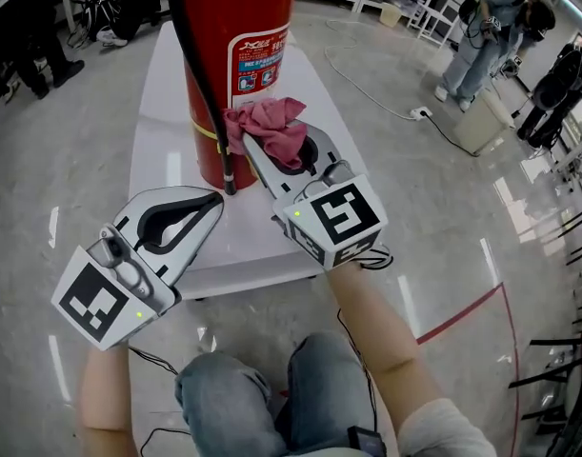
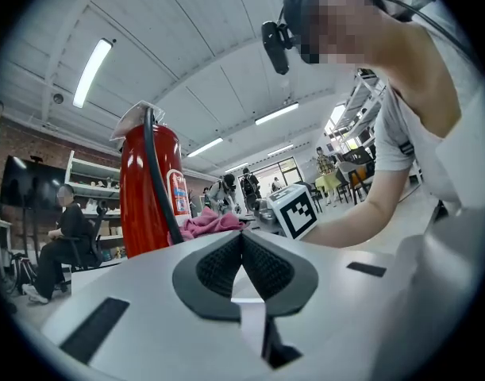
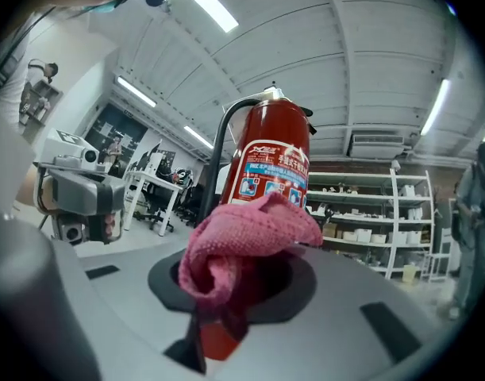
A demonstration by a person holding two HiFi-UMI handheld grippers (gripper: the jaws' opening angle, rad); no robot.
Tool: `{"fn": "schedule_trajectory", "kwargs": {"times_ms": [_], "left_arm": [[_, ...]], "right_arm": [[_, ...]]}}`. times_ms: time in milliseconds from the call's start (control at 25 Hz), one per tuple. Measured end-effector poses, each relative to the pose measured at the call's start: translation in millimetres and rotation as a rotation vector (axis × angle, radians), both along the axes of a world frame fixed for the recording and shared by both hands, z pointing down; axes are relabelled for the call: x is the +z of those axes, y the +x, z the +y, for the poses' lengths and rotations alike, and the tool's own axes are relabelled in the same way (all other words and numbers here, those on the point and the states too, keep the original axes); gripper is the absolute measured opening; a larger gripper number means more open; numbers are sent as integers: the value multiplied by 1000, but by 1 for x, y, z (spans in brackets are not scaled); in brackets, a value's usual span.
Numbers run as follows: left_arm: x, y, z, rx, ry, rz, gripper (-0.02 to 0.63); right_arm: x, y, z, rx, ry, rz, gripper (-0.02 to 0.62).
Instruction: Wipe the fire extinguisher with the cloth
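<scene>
Head view, with both gripper views. The fire extinguisher [image 1: 235,65] stands upright on the white bench [image 1: 167,131], near the edge closest to the seated person. Its printed label [image 1: 260,65] faces the right gripper [image 1: 257,150] and its black hose [image 1: 200,74] hangs down the near side.

The right gripper is clamped on the bunched pink cloth [image 1: 271,127]. Most of the fabric bulges forward past the jaws, so that soft cloth rather than hard plastic would meet the red body. The wad sits low on the cylinder, just below the label and beside the hose, a likely starting point for a wiping stroke.

The left gripper [image 1: 210,201] has its jaws drawn fully together with nothing between them. It lies low over the bench near the extinguisher's base, apparently kept out of the way or ready to steady the cylinder.

Limits of the views:
- The head view cuts off the extinguisher's top, so its valve and handle do not show there.
- The cloth covers the right gripper's fingertips.
- Whether the cloth is pressed against the cylinder or merely close to it cannot be settled.
- The far side of the cylinder is unseen, so how much of it is clean cannot be judged.
</scene>
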State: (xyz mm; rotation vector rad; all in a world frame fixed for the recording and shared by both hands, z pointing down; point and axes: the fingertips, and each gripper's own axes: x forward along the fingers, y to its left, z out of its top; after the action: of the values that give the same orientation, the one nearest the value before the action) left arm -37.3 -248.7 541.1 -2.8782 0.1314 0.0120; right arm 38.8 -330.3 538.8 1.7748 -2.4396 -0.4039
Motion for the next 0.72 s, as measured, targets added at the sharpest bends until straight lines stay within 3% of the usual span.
{"fn": "schedule_trajectory", "kwargs": {"times_ms": [160, 720], "left_arm": [[2, -6, 3, -13, 7, -6, 9], [-26, -8, 9, -25, 25, 22, 9]], "right_arm": [[-19, -2, 2, 5, 37, 24, 106], [-184, -4, 20, 28, 303, 89, 107]]}}
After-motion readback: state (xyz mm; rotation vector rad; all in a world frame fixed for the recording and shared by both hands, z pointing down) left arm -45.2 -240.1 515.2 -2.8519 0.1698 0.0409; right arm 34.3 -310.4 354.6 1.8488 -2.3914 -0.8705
